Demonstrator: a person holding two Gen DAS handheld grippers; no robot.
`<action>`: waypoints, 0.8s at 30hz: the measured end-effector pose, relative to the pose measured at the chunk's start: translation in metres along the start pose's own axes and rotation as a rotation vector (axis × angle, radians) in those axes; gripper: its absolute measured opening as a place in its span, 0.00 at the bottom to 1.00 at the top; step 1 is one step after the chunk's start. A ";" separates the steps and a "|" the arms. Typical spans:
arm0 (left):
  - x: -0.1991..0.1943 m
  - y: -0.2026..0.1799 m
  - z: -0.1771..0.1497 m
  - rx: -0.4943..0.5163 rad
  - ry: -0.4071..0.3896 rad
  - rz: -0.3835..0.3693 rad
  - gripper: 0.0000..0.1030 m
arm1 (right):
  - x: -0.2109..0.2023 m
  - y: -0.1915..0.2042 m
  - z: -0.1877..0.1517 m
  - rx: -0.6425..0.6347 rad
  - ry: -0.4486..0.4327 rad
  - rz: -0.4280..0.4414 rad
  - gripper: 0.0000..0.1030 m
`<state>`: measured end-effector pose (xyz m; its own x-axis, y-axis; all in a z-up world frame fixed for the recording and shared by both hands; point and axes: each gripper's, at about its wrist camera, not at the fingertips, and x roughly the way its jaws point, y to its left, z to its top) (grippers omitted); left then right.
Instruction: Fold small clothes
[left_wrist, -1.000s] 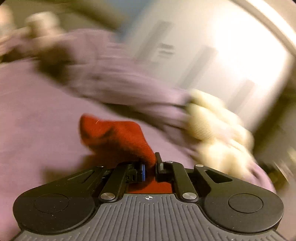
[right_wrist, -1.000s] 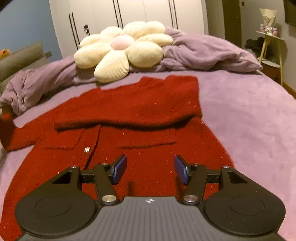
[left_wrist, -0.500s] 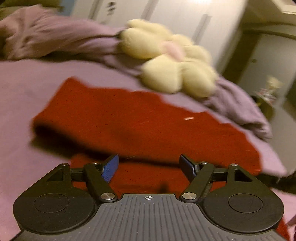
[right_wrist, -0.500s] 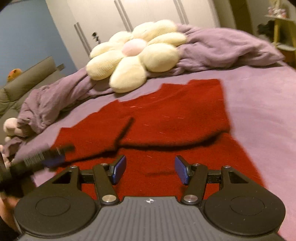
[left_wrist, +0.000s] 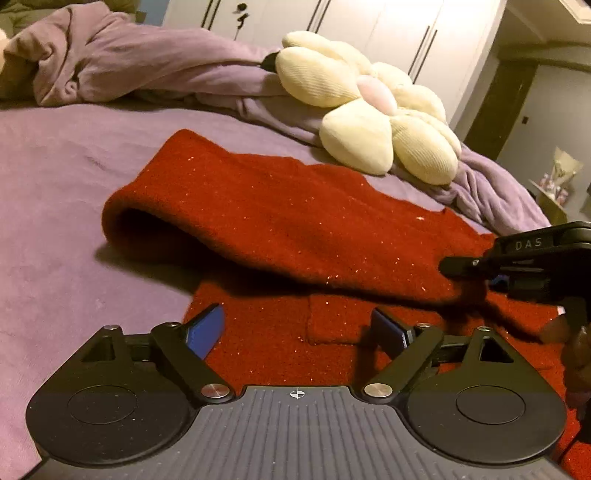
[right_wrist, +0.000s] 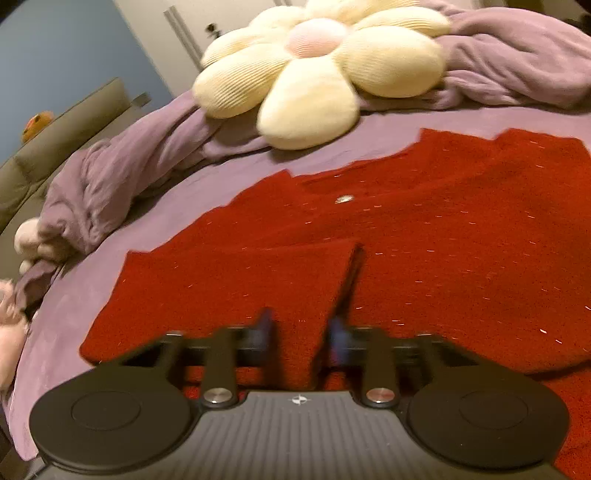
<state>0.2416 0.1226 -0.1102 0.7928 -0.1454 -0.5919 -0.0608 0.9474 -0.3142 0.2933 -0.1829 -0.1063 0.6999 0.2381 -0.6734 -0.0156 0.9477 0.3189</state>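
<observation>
Red coat (left_wrist: 295, 218) lies on the bed (left_wrist: 55, 177), one sleeve folded across at 12 o'clock. Left gripper (left_wrist: 295, 328) just opened, empty. Right gripper (right_wrist: 301, 332) just closed, pinching the coat. More folds remain.

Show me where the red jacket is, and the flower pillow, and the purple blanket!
red jacket (left_wrist: 280, 218): left wrist view, on the folded-over sleeve.
flower pillow (right_wrist: 314, 40): right wrist view, on its pink middle.
purple blanket (left_wrist: 110, 62): left wrist view, on the bunched-up heap at the far side.

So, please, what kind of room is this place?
Most likely a bedroom: the red garment lies on a bed with a purple cover, a crumpled blanket, a flower-shaped cushion and white wardrobe doors behind.
</observation>
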 end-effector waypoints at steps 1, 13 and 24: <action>-0.002 0.001 0.003 -0.009 0.002 0.000 0.87 | -0.006 0.006 0.002 -0.058 -0.032 -0.020 0.09; 0.033 0.004 0.041 -0.044 0.048 0.063 0.81 | -0.048 -0.094 0.021 0.066 -0.124 -0.286 0.21; 0.030 -0.001 0.042 0.009 0.070 0.096 0.82 | -0.062 -0.082 0.028 -0.095 -0.262 -0.336 0.08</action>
<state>0.2908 0.1298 -0.0962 0.7389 -0.0727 -0.6698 -0.1289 0.9605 -0.2465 0.2706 -0.2812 -0.0721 0.8345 -0.1373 -0.5336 0.1871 0.9815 0.0401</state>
